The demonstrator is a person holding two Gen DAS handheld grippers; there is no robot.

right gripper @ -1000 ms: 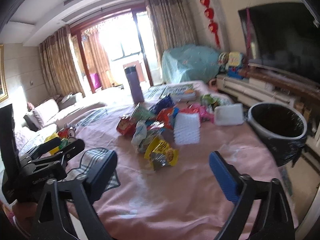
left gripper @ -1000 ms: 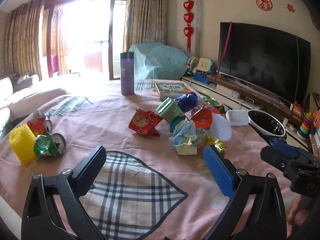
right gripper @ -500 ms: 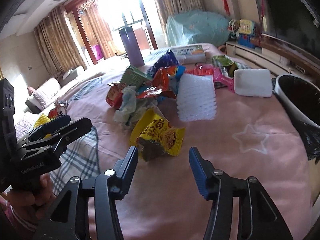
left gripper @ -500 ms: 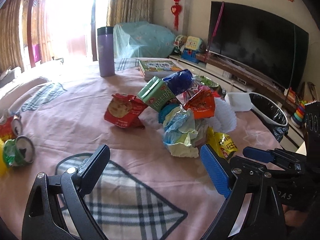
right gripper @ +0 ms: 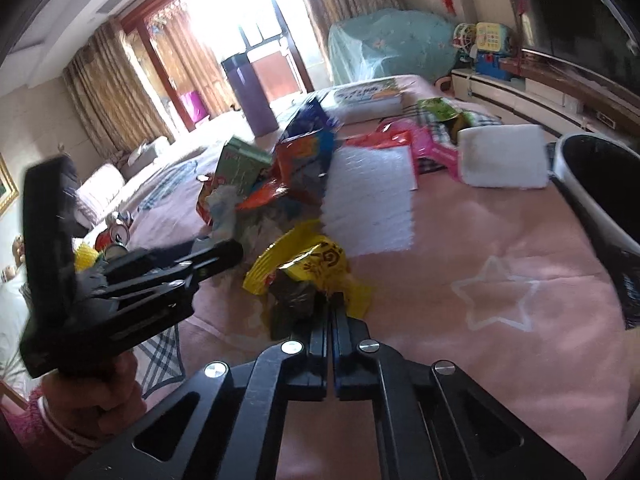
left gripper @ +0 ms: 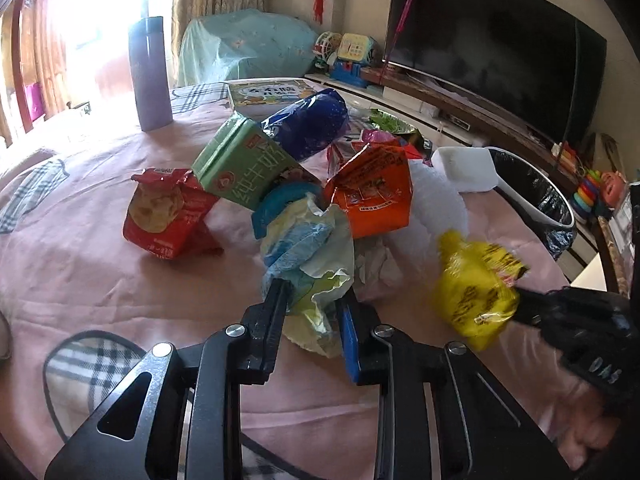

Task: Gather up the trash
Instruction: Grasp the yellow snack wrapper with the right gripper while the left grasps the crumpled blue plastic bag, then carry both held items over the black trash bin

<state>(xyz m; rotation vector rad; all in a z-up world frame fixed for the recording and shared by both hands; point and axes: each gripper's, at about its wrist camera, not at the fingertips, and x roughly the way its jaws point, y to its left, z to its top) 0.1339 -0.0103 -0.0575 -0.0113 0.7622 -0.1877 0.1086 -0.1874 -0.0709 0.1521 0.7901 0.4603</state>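
**Both tongs on wrappers, bin off to the right**

Left tongs (left gripper: 314, 300) closing on the crumpled pale green/blue wrapper (left gripper: 308, 252); wrapper sits btw the pads, which look to be touching it. Right tongs (right gripper: 329, 304) fully closed, pinching the yellow snack bag (right gripper: 316, 268) by its near edge. Rest of the trash pile (left gripper: 280, 168) lies just beyond both tongs on the pink desk (right gripper: 500, 360); black-lined bin (right gripper: 596, 184) is right of the right tongs.

Risks, as I judge: thin edge pinch on the yellow bag could slip when swung. Left wrapper is loose and crumpled, may drag neighbours w/ it or tear free. Tongs are close together, could clash.
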